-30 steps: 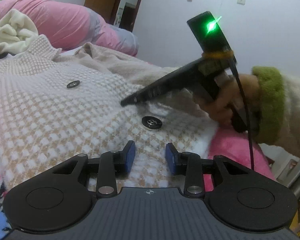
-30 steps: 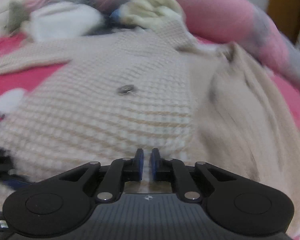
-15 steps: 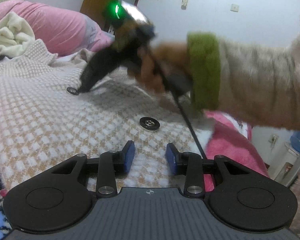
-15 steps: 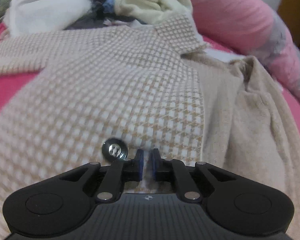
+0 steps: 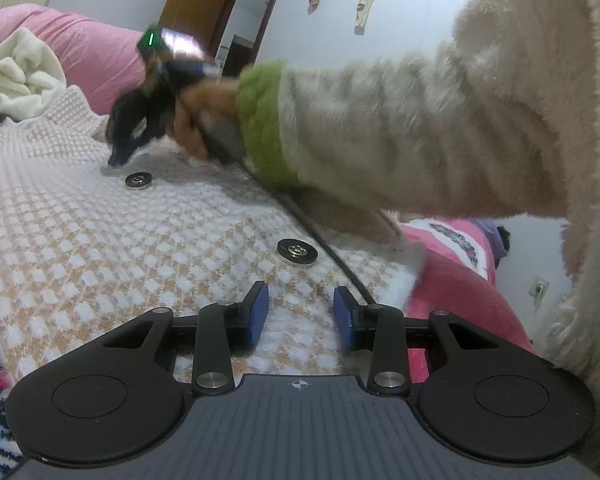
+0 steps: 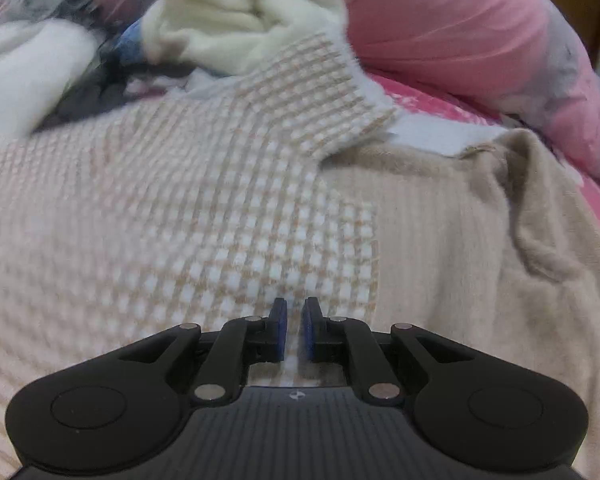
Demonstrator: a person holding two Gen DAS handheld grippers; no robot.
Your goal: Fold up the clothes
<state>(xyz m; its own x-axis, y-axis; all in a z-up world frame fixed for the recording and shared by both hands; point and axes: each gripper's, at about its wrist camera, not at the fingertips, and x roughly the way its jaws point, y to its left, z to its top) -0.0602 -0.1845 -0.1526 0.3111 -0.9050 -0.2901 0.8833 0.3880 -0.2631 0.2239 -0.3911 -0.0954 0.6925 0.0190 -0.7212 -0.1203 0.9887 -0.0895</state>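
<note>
Your left gripper (image 5: 300, 312) hovers fingers apart over the beige-and-white checked knit cardigan (image 5: 100, 240); your right gripper (image 6: 294, 330), at eleven o'clock, pinches its front edge.

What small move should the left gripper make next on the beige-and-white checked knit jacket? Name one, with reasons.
Probably lower the left gripper and close it on the beige-and-white checked knit jacket, at its front edge beside the nearer dark round button. Its jaws are open above that fabric, while the right gripper appears pinched on the same edge farther up.
</note>
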